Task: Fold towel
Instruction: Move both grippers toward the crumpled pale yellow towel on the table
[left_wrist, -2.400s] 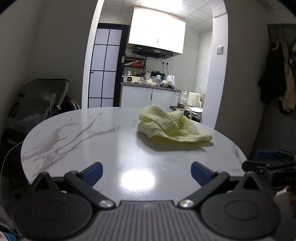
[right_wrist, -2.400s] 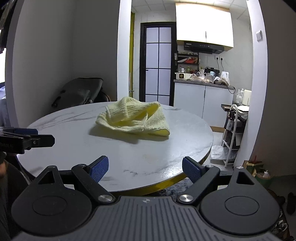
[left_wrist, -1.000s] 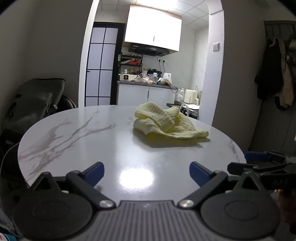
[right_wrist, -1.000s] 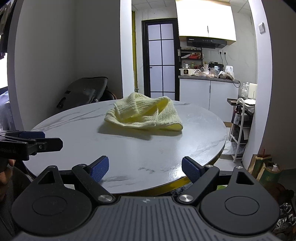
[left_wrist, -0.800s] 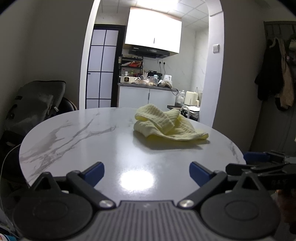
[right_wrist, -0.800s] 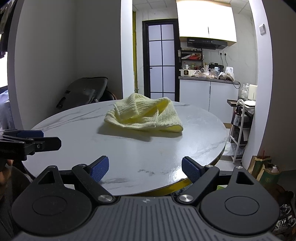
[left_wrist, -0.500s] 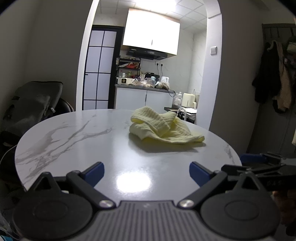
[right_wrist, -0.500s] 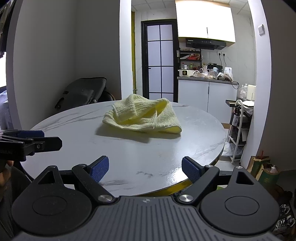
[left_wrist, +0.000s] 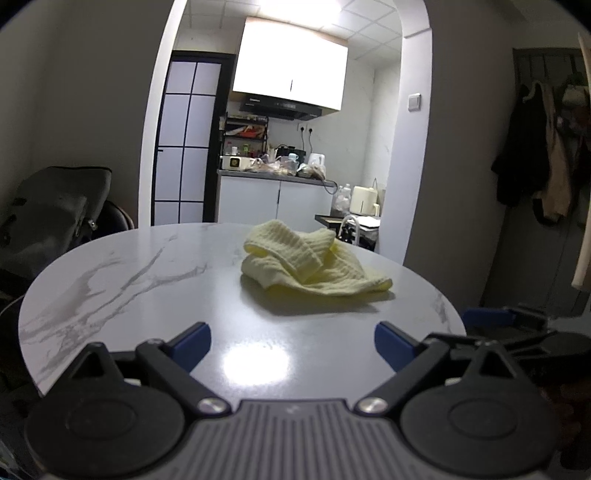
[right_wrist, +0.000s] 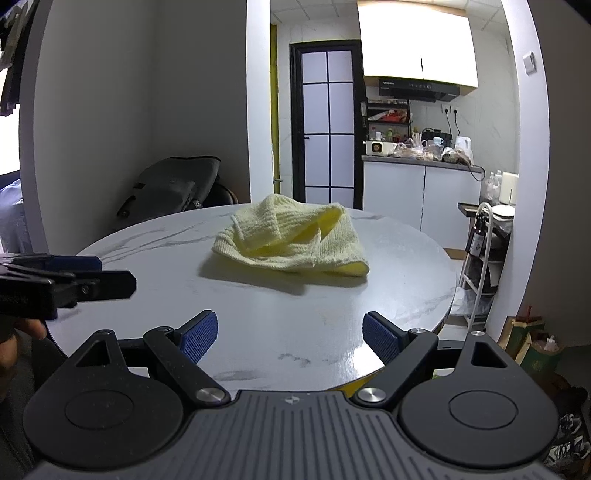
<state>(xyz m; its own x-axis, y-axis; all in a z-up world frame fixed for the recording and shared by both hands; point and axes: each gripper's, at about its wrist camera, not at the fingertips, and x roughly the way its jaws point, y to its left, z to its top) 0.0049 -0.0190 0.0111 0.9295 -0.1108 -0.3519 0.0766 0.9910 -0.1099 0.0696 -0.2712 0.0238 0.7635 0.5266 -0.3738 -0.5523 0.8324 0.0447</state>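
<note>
Towel (left_wrist: 314, 264) (right_wrist: 291, 240) lies crumpled mid-desk (left_wrist: 147, 280) (right_wrist: 295, 317), nearer the far edge. Left claw (left_wrist: 291, 341) and right claw (right_wrist: 290, 334) hover at the near edge, both spread wide, holding nothing.
</note>
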